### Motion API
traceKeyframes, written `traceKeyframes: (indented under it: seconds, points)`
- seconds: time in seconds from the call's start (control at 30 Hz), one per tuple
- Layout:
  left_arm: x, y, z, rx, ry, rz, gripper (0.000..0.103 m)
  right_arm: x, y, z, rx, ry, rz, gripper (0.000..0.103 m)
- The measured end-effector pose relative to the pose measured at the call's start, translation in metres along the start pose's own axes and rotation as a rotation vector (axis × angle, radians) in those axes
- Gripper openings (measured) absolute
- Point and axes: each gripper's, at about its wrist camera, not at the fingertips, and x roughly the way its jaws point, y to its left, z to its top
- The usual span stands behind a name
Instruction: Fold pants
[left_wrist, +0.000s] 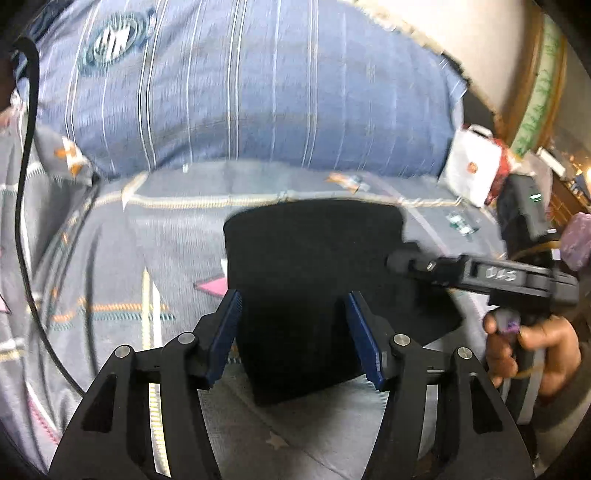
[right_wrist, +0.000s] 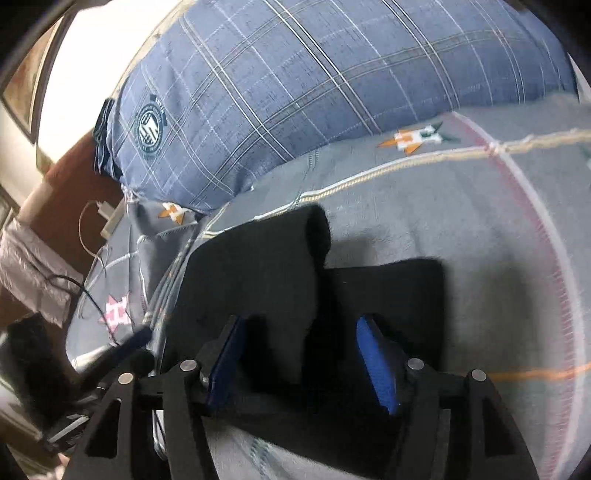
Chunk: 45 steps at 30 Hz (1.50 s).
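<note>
One grey patterned bedspread (left_wrist: 110, 236) fills both frames, with one blue plaid pillow (left_wrist: 236, 92) across the top bearing a round crest, lettering too blurred to read. One pair of black pants (left_wrist: 314, 258), folded, lies centre frame, long axis running away from the cameras. Two grippers: left gripper (left_wrist: 293, 338) and right gripper (right_wrist: 303, 363) both stand open over the pants, pads clear of cloth.

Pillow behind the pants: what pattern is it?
Blue plaid pillow, clearest in the right wrist view.
</note>
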Motion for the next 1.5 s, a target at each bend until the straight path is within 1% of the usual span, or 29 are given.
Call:
traceKeyframes:
  seconds: [0.03,0.07,0.1,0.2,0.3,0.33,0.37,0.4,0.47,0.5,0.53,0.6,0.63,0.67,0.7,0.8,0.87,0.9,0.97,1.0,1.07,1.1,1.2,1.23,1.33,1.4,1.5]
  points:
    - [0.007,0.001,-0.002,-0.004,0.014,-0.002,0.058,0.002,0.005,-0.003,-0.012,-0.027,0.006,0.047]
    - [0.009,0.0,-0.004,-0.004,0.013,0.013,0.06,0.003,0.009,-0.004,-0.037,-0.025,0.011,0.022]
    - [0.009,-0.002,-0.005,0.004,0.007,0.028,0.06,0.003,0.016,-0.005,-0.067,-0.026,0.026,0.013]
    - [-0.001,-0.005,0.002,0.002,-0.005,0.005,0.06,-0.012,0.031,-0.004,-0.114,-0.082,0.046,0.011]
    - [-0.024,-0.012,0.012,0.024,-0.068,0.005,0.06,-0.048,0.039,0.0,-0.127,-0.168,0.068,0.011]
    - [-0.031,-0.018,0.017,0.04,-0.093,0.002,0.061,-0.063,0.04,-0.001,-0.138,-0.197,0.069,0.011]
    - [-0.033,-0.02,0.021,0.046,-0.101,-0.004,0.064,-0.075,0.039,-0.002,-0.141,-0.219,0.062,0.011]
    - [-0.033,-0.023,0.022,0.05,-0.104,-0.017,0.067,-0.083,0.035,-0.005,-0.135,-0.23,0.05,0.011]
    - [-0.022,-0.03,0.023,0.054,-0.083,-0.034,0.068,-0.091,0.02,-0.012,-0.102,-0.222,-0.027,0.011]
    - [-0.014,-0.034,0.022,0.062,-0.061,-0.03,0.068,-0.087,0.014,-0.015,-0.086,-0.205,-0.058,0.011]
    - [0.003,-0.038,0.019,0.078,-0.019,-0.019,0.068,-0.08,0.004,-0.018,-0.062,-0.179,-0.093,0.011]
    - [0.028,-0.043,0.013,0.09,0.052,0.003,0.068,-0.064,-0.009,-0.023,-0.05,-0.145,-0.195,0.011]
    - [0.036,-0.045,0.009,0.098,0.069,0.009,0.068,-0.059,-0.014,-0.023,-0.045,-0.138,-0.213,0.011]
    - [0.04,-0.045,0.006,0.107,0.062,0.03,0.069,-0.057,-0.018,-0.022,-0.032,-0.136,-0.207,0.011]
    - [0.04,-0.045,0.005,0.109,0.055,0.03,0.069,-0.055,-0.018,-0.021,-0.034,-0.135,-0.207,0.011]
    - [0.034,-0.04,0.011,0.078,0.074,0.019,0.069,-0.062,-0.013,-0.018,-0.069,-0.149,-0.27,0.011]
    - [0.022,-0.041,0.016,0.094,0.04,0.051,0.069,-0.077,-0.013,-0.015,-0.05,-0.198,-0.322,0.018]
    - [0.016,-0.043,0.019,0.108,0.018,0.065,0.069,-0.084,-0.011,-0.013,-0.046,-0.225,-0.336,0.019]
    - [0.012,-0.047,0.024,0.125,-0.001,0.067,0.069,-0.097,-0.001,-0.01,-0.096,-0.271,-0.315,0.019]
    - [0.013,-0.049,0.027,0.134,-0.003,0.066,0.069,-0.098,0.008,-0.008,-0.139,-0.274,-0.294,0.019]
    - [0.02,-0.053,0.031,0.145,0.003,0.077,0.069,-0.088,0.024,-0.005,-0.223,-0.236,-0.248,0.019]
    - [0.024,-0.053,0.033,0.147,0.005,0.082,0.069,-0.08,0.029,-0.003,-0.243,-0.214,-0.245,0.019]
    - [0.041,-0.051,0.036,0.129,0.026,0.103,0.069,-0.054,0.034,0.001,-0.285,-0.162,-0.277,0.019]
    - [0.049,-0.049,0.037,0.112,0.045,0.101,0.069,-0.043,0.03,0.005,-0.286,-0.134,-0.293,0.019]
    - [0.058,-0.047,0.038,0.103,0.05,0.114,0.071,-0.021,0.018,0.013,-0.262,-0.073,-0.311,0.019]
    - [0.063,-0.046,0.04,0.101,0.047,0.12,0.073,-0.01,0.013,0.017,-0.266,-0.065,-0.315,0.019]
    - [0.069,-0.041,0.043,0.075,0.049,0.116,0.074,-0.002,0.009,0.023,-0.266,-0.079,-0.306,0.019]
